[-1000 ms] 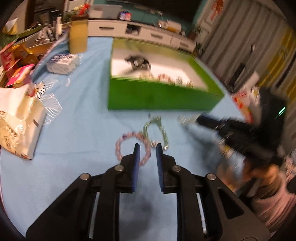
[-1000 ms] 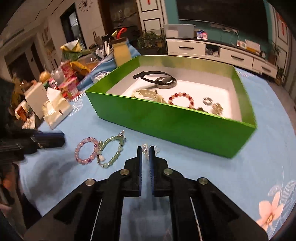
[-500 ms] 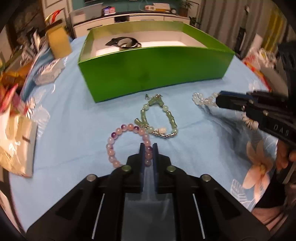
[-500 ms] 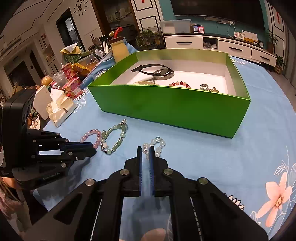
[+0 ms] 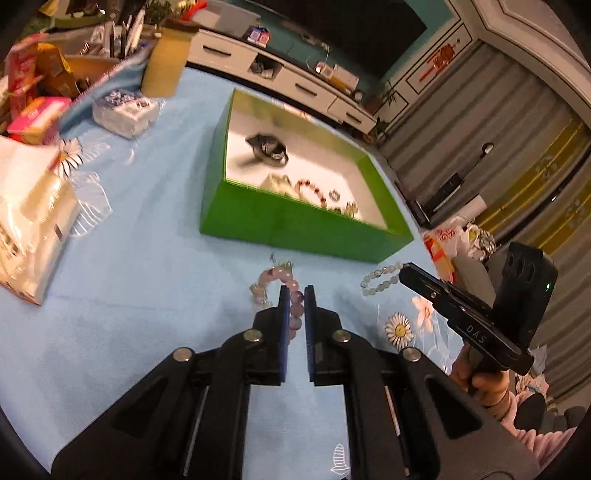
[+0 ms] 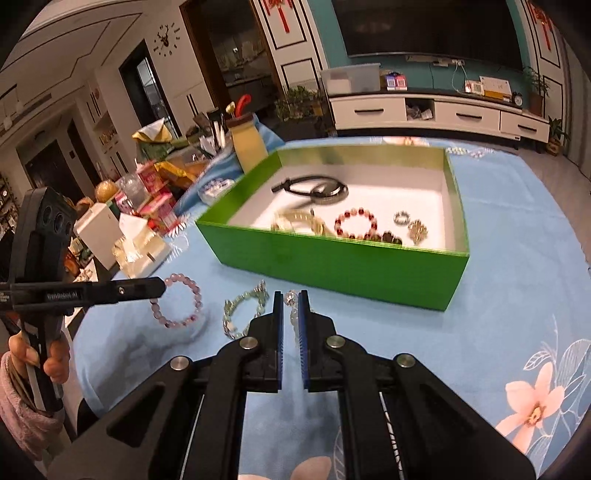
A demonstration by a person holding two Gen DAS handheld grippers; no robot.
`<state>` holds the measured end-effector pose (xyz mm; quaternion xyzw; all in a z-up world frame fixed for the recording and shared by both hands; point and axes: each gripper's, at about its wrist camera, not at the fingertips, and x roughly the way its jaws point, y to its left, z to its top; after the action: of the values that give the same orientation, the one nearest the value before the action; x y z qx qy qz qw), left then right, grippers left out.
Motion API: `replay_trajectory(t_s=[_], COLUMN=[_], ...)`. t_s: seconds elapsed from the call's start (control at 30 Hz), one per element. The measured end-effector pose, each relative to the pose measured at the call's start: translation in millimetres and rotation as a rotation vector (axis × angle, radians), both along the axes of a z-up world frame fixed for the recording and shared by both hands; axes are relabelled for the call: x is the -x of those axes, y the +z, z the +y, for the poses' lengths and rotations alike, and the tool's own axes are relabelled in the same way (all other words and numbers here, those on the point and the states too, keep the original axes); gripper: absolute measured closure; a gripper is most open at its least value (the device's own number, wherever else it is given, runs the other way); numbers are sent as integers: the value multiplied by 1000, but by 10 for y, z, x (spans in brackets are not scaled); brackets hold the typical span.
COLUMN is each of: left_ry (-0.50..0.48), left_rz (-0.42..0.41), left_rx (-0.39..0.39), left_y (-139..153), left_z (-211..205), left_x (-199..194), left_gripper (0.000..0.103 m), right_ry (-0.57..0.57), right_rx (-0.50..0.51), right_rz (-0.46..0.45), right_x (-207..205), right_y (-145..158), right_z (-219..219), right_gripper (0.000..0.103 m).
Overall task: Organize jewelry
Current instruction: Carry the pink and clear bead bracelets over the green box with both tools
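Each gripper [image 5: 294, 291] [image 6: 288, 297] level, pinching a lifted bracelet [image 5: 295, 308] [image 6: 292, 306]

Home living room — TV [image 6: 428, 26], sideboard [image 6: 436, 110]

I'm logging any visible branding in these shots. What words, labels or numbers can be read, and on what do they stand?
"DAS" on the side of the right gripper, seen from the left wrist.
"GenRobot.AI", small and soft, on the side of the left gripper, seen from the right wrist.
The wall clock carries numerals too small to read.
Print on the pink snack box and the red-and-white bag is too blurred to read.
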<state>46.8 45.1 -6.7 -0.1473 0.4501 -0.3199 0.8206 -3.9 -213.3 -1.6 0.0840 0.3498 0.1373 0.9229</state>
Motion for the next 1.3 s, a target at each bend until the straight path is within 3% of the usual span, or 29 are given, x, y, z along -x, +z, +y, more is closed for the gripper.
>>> replay_trajectory(t_s=[0.53, 0.77, 1.3], left_ry=[5, 5, 8], left_rz=[-94, -114, -86], left_rx=[-32, -45, -107], left_y=[434, 591, 531], left_z=[-186, -375, -836], left_x=[-186, -476, -1196], left_gripper=[96, 96, 96], right_ry=[-34, -54, -73], right_rx=[19, 14, 12], right_rz=[-97, -127, -103], right_x=[-26, -175, -694], right_y=[399, 532, 507], right_z=[-223, -343, -540], right_gripper=[96, 96, 96])
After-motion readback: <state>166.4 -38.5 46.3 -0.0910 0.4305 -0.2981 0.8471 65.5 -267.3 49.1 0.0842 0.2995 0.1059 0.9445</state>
